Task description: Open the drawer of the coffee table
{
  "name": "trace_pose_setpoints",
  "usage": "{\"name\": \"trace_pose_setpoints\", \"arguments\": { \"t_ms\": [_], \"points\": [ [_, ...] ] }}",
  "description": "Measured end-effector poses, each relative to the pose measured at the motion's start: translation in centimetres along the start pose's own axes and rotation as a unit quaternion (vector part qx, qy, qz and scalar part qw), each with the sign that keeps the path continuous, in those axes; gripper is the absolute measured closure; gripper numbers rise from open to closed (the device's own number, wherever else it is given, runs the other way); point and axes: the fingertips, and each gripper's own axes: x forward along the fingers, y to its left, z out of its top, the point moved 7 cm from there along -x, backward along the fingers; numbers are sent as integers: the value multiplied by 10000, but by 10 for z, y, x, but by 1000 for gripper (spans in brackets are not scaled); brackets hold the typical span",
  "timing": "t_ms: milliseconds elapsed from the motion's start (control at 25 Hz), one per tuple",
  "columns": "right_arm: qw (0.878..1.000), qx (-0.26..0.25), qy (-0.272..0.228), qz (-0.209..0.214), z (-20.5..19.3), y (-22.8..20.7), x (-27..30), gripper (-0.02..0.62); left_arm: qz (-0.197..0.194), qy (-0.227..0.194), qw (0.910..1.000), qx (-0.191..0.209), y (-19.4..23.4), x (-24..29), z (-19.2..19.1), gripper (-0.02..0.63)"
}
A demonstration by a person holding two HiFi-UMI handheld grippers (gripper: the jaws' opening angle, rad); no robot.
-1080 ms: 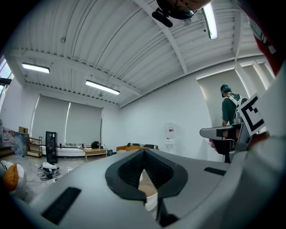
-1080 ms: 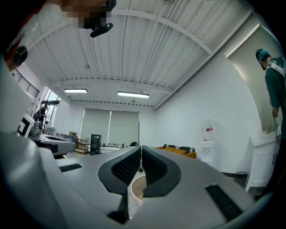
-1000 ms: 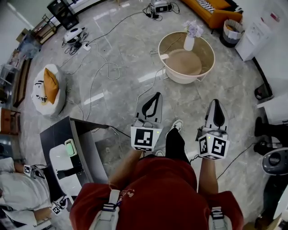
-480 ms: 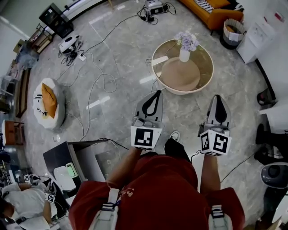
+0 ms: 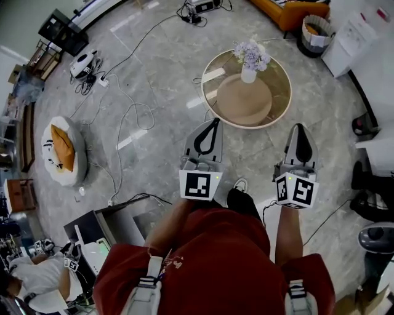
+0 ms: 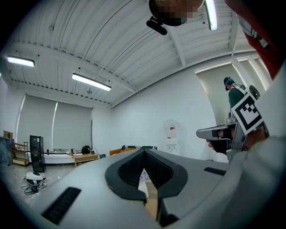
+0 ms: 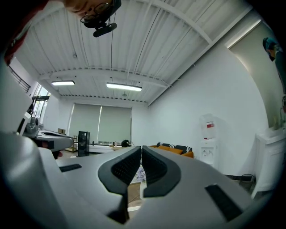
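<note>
The round coffee table (image 5: 278, 79) has a pale rim, a glass top and a wooden shelf beneath. A white vase of lilac flowers (image 5: 250, 59) stands on it. No drawer shows from above. My left gripper (image 5: 214, 121) points level at the table's near left edge, its jaws together and empty. My right gripper (image 5: 300, 126) is held level beside the table's near right edge, also shut with nothing in it. In the left gripper view the left gripper (image 6: 143, 152) is closed at its tips. The right gripper (image 7: 141, 148) looks the same in its own view.
Cables (image 5: 126, 114) trail over the marble floor to the left. A white cushion seat with an orange pillow (image 5: 60, 151) lies further left. A dark case (image 5: 92, 226) and a seated person are at lower left. An orange sofa (image 5: 294, 8) and a bin (image 5: 314, 28) stand beyond the table.
Both grippers have moved forward together toward the coffee table, which now lies just ahead of their tips. The case and cushion have slid back in the head view. Jaws stay shut.
</note>
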Motion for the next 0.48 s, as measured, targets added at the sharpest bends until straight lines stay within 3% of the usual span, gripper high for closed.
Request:
{"name": "trace_pose_setpoints", "arguments": {
  "t_ms": [240,400,480],
  "points": [
    [9996,28,270,-86,-18,28,11,571,-184,266,9994,-100,26,2,-27,592],
    [9989,73,437,148,-65,54,30,571,-68,418,9990,-132,43,6,-76,592],
    [9976,166,586,341,-96,68,38,571,31,193,9998,70,50,7,-101,592]
  ]
}}
